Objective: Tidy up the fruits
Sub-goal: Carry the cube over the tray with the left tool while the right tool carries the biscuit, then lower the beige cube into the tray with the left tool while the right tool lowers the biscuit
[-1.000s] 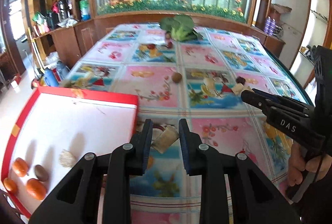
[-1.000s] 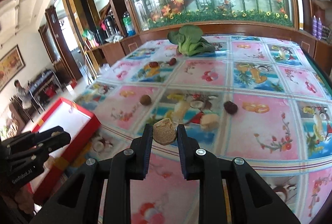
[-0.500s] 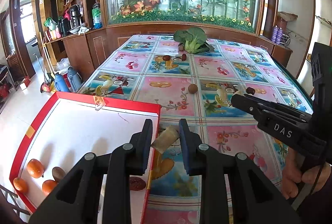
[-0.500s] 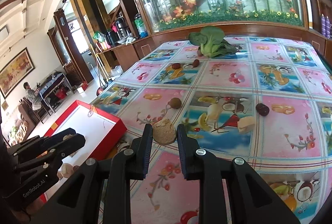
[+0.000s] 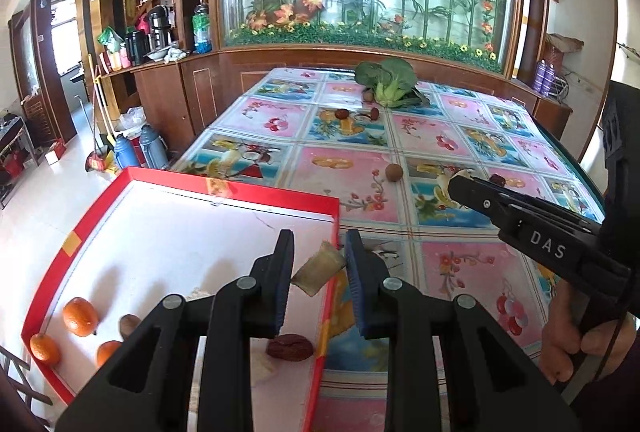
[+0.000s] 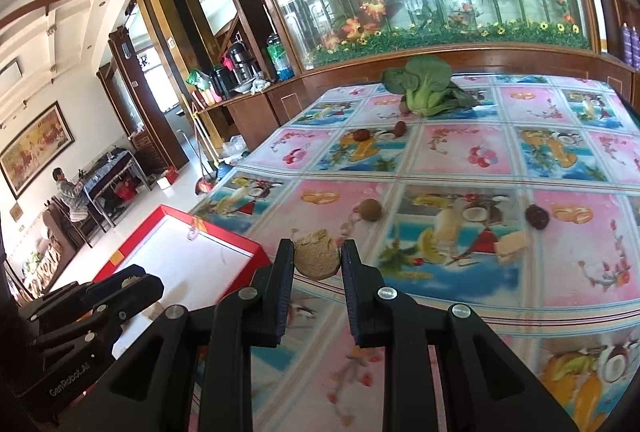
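My left gripper point(image 5: 319, 268) is shut on a pale tan fruit chunk point(image 5: 319, 268), held above the right rim of the red tray point(image 5: 256, 191). In the tray lie three small oranges point(image 5: 80, 316), a brown fruit point(image 5: 129, 324) and a dark red date point(image 5: 290, 348). My right gripper point(image 6: 316, 260) is shut on a round rough tan fruit piece point(image 6: 317, 259), above the table near the tray's corner point(image 6: 224, 236). The right gripper point(image 5: 520, 224) also shows at the right of the left wrist view, and the left gripper point(image 6: 92, 304) at lower left of the right wrist view.
On the fruit-print tablecloth lie a brown round fruit point(image 6: 370, 209), a dark date point(image 6: 537, 216), a pale chunk point(image 6: 512, 243), two more dark fruits point(image 6: 362, 134) and a green leafy vegetable point(image 6: 424, 85) at the far end. The floor drops off left of the tray.
Both grippers rose and tilted up, each keeping its fruit piece. The left one moved left, so its chunk is now over the tray's right rim. The date in the tray came into view.
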`<state>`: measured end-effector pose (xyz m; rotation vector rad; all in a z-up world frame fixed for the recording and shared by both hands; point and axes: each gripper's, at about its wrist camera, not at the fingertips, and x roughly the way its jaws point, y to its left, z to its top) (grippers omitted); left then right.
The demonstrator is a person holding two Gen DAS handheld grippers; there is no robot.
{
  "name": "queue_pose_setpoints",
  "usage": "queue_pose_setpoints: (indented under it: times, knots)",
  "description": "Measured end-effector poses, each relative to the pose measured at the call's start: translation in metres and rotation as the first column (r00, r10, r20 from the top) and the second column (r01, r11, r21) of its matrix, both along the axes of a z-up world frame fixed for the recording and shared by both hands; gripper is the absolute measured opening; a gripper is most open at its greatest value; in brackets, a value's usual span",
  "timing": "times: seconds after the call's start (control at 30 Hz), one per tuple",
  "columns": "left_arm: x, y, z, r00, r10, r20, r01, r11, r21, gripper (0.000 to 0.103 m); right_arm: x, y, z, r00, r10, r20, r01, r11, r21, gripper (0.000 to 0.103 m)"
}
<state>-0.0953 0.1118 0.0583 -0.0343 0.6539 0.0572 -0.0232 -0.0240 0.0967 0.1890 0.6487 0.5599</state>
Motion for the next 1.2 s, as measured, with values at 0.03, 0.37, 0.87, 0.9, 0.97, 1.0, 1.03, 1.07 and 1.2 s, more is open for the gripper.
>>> queue_pose_setpoints:
  times: [0.03,0.37,0.87,0.9,0.97,1.0,1.03,1.07,1.2]
  knots:
    - [-0.001,0.003,0.001,1.0,0.006,0.003,-0.006,1.0,-0.002,0.028,-0.001,0.004,0.0,1.0,0.005,0.001,-0.005,1.0,0.001,0.022]
    - [-0.014,0.044,0.01,0.995,0.09,0.039,-0.089,0.996,-0.032,0.028,-0.004,0.044,0.0,0.998,0.055,-0.016,-0.055,0.998,0.042,0.022]
    - [-0.026,0.087,0.01,0.979,0.197,0.05,-0.196,0.98,-0.036,0.028,-0.018,0.09,-0.004,0.984,0.172,-0.04,-0.171,0.985,0.029,0.022]
    - [-0.025,0.089,0.009,0.978,0.202,0.046,-0.2,0.979,-0.038,0.028,-0.02,0.093,-0.004,0.982,0.183,-0.043,-0.182,0.983,0.027,0.022]
    - [-0.025,0.092,0.007,0.977,0.21,0.041,-0.209,0.977,-0.035,0.028,-0.023,0.097,-0.005,0.978,0.204,-0.042,-0.203,0.979,0.016,0.022]
    - [-0.025,0.093,0.006,0.976,0.213,0.039,-0.212,0.977,-0.033,0.028,-0.025,0.1,-0.005,0.976,0.214,-0.04,-0.214,0.977,0.007,0.022]
    - [-0.025,0.094,0.005,0.976,0.216,0.036,-0.215,0.976,-0.032,0.028,-0.027,0.102,-0.005,0.974,0.222,-0.037,-0.222,0.975,-0.001,0.022]
    - [-0.025,0.095,0.003,0.975,0.219,0.032,-0.218,0.975,-0.032,0.028,-0.029,0.103,-0.005,0.973,0.228,-0.036,-0.228,0.974,-0.005,0.022]
    - [-0.022,0.1,-0.002,0.972,0.232,0.017,-0.232,0.972,-0.025,0.028,-0.033,0.107,-0.007,0.968,0.249,-0.034,-0.25,0.968,-0.018,0.022]
